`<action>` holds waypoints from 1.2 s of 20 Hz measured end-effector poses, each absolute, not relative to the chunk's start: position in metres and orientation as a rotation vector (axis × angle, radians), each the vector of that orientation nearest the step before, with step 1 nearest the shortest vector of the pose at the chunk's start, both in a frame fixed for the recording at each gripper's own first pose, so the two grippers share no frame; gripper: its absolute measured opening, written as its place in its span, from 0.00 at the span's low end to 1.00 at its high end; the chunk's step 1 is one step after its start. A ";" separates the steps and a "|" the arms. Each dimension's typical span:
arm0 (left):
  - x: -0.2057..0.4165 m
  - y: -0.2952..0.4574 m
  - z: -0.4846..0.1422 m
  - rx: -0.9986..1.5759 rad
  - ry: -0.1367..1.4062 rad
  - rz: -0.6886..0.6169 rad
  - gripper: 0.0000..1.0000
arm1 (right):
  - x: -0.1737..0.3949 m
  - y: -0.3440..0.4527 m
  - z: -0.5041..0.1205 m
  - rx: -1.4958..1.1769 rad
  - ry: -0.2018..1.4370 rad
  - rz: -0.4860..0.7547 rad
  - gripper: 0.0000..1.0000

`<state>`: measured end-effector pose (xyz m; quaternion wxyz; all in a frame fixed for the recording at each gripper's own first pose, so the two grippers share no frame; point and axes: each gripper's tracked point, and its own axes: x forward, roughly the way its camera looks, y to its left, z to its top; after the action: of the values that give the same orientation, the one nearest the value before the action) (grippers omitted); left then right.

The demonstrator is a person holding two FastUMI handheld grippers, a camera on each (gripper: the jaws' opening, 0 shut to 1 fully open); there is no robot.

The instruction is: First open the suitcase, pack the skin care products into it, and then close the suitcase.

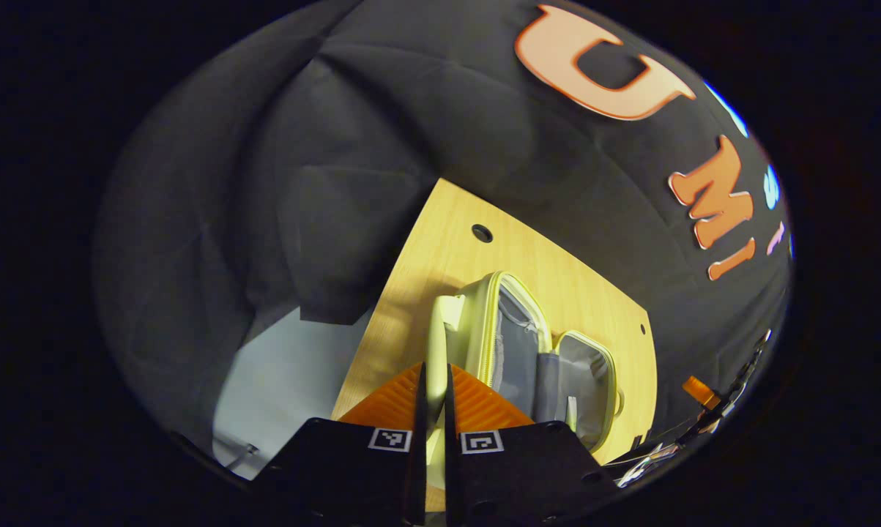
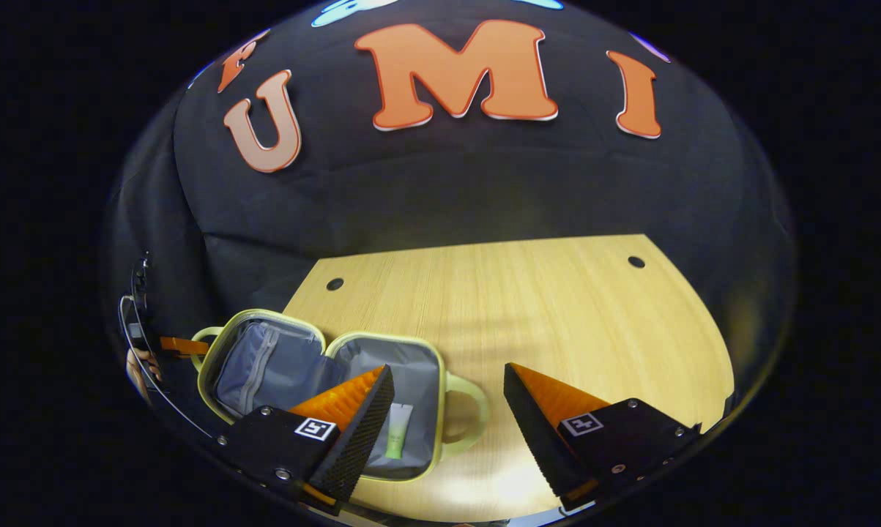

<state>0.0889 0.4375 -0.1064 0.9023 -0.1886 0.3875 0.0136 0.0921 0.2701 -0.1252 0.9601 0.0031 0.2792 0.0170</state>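
Suitcase (image 2: 323, 395) open, tube (image 2: 398, 432) packed.
Left gripper (image 1: 433, 424) pinches the handle (image 1: 436, 359) at 12 o'clock, likely to close; right gripper (image 2: 447, 424) wide apart, empty.

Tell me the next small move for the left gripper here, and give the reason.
Probably swing the held handle up and over, folding that half onto the other. The suitcase lies open flat with a green tube already inside, the left gripper is clamped on the handle, and the right gripper hangs open above the table.
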 end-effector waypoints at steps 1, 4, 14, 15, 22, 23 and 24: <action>0.089 0.427 -0.095 -0.356 0.794 0.037 0.10 | 0.094 0.257 -0.117 -0.019 0.537 0.025 0.96; 0.083 0.396 -0.065 -0.269 0.768 0.072 0.10 | 0.097 0.215 -0.101 -0.102 0.462 0.007 0.96; 0.072 0.225 0.011 -0.170 0.633 0.083 0.13 | 0.104 0.114 -0.064 -0.170 0.352 0.088 0.96; 0.072 0.207 0.016 -0.165 0.630 0.067 0.13 | 0.104 0.106 -0.064 -0.169 0.353 0.092 0.96; 0.099 0.081 -0.005 -0.173 0.670 -0.095 0.13 | 0.098 0.048 -0.065 -0.152 0.355 0.072 0.96; 0.101 0.065 -0.014 -0.166 0.680 -0.122 0.13 | 0.096 0.041 -0.067 -0.143 0.359 0.067 0.96; 0.104 0.047 -0.022 -0.160 0.691 -0.153 0.13 | 0.095 0.034 -0.069 -0.137 0.366 0.061 0.96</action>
<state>0.1044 0.0471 -0.0216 0.9349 -0.0784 0.3381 -0.0748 0.0946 0.0338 -0.0693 0.9805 -0.0680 0.1819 0.0305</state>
